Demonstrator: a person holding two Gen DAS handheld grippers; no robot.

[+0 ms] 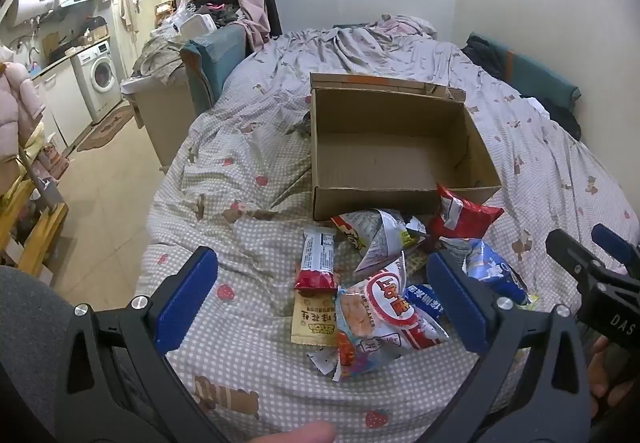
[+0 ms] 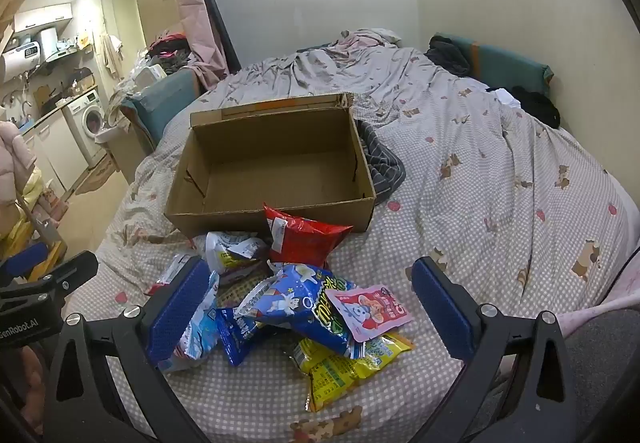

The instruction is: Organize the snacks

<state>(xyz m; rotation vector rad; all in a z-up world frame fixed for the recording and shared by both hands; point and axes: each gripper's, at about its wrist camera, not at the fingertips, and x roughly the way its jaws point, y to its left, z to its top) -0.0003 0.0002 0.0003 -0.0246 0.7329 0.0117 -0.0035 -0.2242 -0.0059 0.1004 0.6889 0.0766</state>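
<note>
A pile of snack packets lies on the checked bedspread in front of an open, empty cardboard box (image 1: 400, 159) (image 2: 276, 163). In the left wrist view I see a red-ended bar (image 1: 318, 259), a red and white flakes bag (image 1: 384, 315) and a red bag (image 1: 460, 217) leaning on the box. In the right wrist view I see the red bag (image 2: 304, 235), a blue bag (image 2: 296, 295), a pink pouch (image 2: 370, 311) and a yellow bag (image 2: 340, 363). My left gripper (image 1: 320, 303) is open above the pile. My right gripper (image 2: 308, 307) is open above the pile.
The bed (image 2: 500, 183) carries a rumpled duvet (image 1: 360, 39), dark clothes (image 2: 536, 107) and a striped cloth (image 2: 384, 163) beside the box. A floor gap and a kitchen with a washing machine (image 1: 98, 77) lie to the left.
</note>
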